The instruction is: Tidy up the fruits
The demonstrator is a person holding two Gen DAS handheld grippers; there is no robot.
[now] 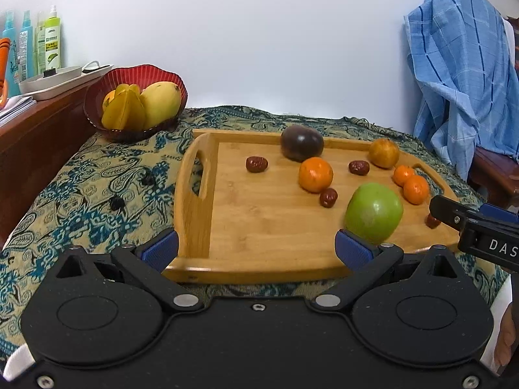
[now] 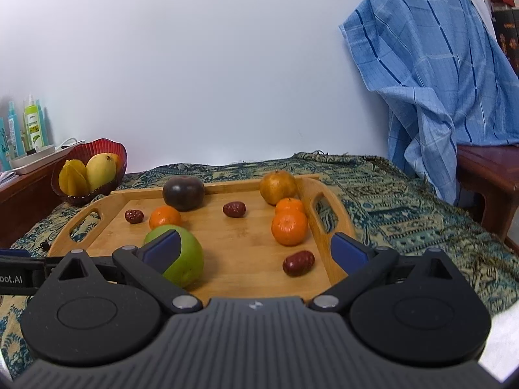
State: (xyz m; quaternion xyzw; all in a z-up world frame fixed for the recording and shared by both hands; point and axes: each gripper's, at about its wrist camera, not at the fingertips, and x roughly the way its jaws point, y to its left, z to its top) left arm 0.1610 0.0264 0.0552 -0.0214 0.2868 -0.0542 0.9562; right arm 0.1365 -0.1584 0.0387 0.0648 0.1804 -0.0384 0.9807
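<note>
A bamboo tray (image 1: 253, 227) (image 2: 233, 236) on the patterned cloth carries a green apple (image 1: 373, 212) (image 2: 186, 259), a dark purple fruit (image 1: 301, 142) (image 2: 183, 193), a yellow-brown round fruit (image 1: 384, 153) (image 2: 278, 186), three oranges, the largest (image 1: 315, 174) (image 2: 164, 216), and several red dates (image 1: 256, 164) (image 2: 298, 262). My left gripper (image 1: 256, 249) hangs open over the tray's near edge, its right fingertip just in front of the apple. My right gripper (image 2: 256, 253) is open too, above the tray's right part, with a date lying between its fingers.
A red bowl (image 1: 175, 79) (image 2: 107, 149) with a mango, a starfruit and an orange stands at the back left. Bottles (image 1: 52, 42) and a white tray sit on a wooden ledge to the left. A blue cloth (image 1: 464, 74) (image 2: 431, 81) drapes over furniture at the right.
</note>
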